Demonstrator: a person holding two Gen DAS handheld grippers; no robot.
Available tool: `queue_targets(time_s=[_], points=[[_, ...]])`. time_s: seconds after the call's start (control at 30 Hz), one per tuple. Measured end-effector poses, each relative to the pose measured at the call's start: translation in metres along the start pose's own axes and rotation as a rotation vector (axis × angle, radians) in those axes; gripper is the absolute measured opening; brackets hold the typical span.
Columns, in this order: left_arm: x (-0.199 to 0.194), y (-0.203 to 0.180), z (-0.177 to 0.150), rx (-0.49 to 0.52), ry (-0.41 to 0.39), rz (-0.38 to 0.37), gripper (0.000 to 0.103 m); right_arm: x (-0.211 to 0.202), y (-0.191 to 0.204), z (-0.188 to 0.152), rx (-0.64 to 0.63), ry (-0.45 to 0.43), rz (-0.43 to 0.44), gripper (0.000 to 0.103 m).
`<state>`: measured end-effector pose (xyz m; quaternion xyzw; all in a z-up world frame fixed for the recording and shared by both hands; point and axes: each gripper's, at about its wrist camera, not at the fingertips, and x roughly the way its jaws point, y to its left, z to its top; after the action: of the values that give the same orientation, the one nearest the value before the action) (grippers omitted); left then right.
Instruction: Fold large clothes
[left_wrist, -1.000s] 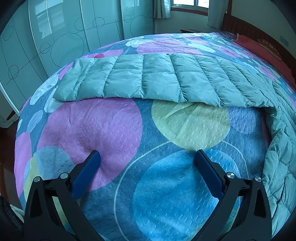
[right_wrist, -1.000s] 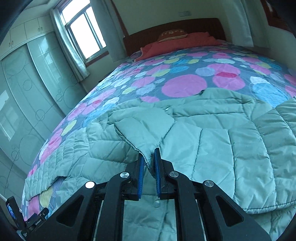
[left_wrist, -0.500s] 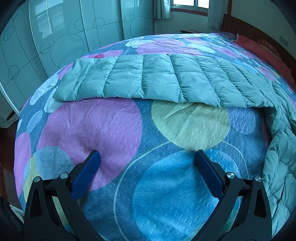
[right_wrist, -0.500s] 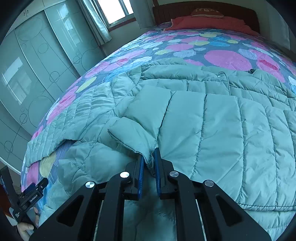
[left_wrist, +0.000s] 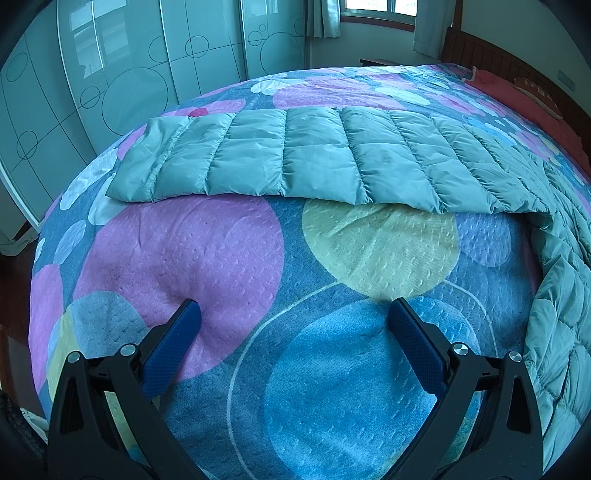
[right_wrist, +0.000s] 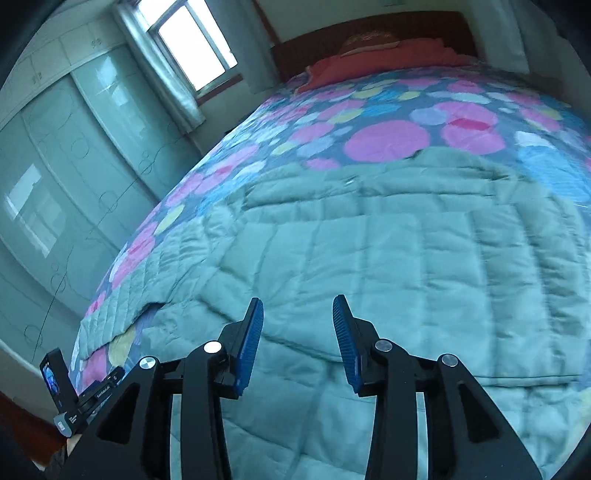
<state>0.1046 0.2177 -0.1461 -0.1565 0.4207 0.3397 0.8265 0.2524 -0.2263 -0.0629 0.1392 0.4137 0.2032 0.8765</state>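
A pale green quilted down coat lies spread on the bed. In the left wrist view its sleeve (left_wrist: 303, 158) stretches flat across the bedspread, and the body runs down the right edge. My left gripper (left_wrist: 293, 312) is open and empty, low over the bedspread, well short of the sleeve. In the right wrist view the coat's body (right_wrist: 388, 266) fills the middle, with a folded-over edge just beyond the fingertips. My right gripper (right_wrist: 297, 306) is open and empty above the coat.
The bed (left_wrist: 236, 266) has a blue spread with pink, yellow and blue circles. Glass wardrobe doors (left_wrist: 122, 74) stand along the left. A red pillow (right_wrist: 384, 59) and wooden headboard are at the far end. A phone on a mount (right_wrist: 55, 380) is at the lower left.
My right gripper has opened and let go of the coat fold it was pinching. Its view has swung up toward the headboard. The left gripper has not moved.
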Motion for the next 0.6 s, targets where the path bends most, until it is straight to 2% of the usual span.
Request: queue_targets(time_s=[0.1, 0.13, 0.23, 0.4, 0.53, 0.6], points=[[0.000, 0.000, 0.000, 0.000, 0.000, 0.000, 0.101, -0.048, -0.066, 0.004, 0.110, -0.088, -0.142, 0.038], [0.000, 0.000, 0.000, 0.000, 0.000, -0.001, 0.101, -0.059, -0.088, 0.003, 0.162, -0.108, -0.180, 0.032], [0.000, 0.000, 0.000, 0.001, 0.000, 0.001, 0.101, -0.068, -0.137, -0.003, 0.263, -0.110, -0.235, 0.027], [0.000, -0.001, 0.000, 0.001, 0.000, 0.001, 0.101, -0.029, -0.153, -0.024, 0.228, 0.020, -0.209, 0.025], [0.000, -0.001, -0.001, 0.000, -0.001, 0.000, 0.101, -0.030, -0.151, -0.020, 0.196, 0.041, -0.212, 0.025], [0.000, -0.002, -0.001, 0.001, -0.001, 0.002, 0.101, -0.041, -0.149, -0.008, 0.184, 0.009, -0.222, 0.025]])
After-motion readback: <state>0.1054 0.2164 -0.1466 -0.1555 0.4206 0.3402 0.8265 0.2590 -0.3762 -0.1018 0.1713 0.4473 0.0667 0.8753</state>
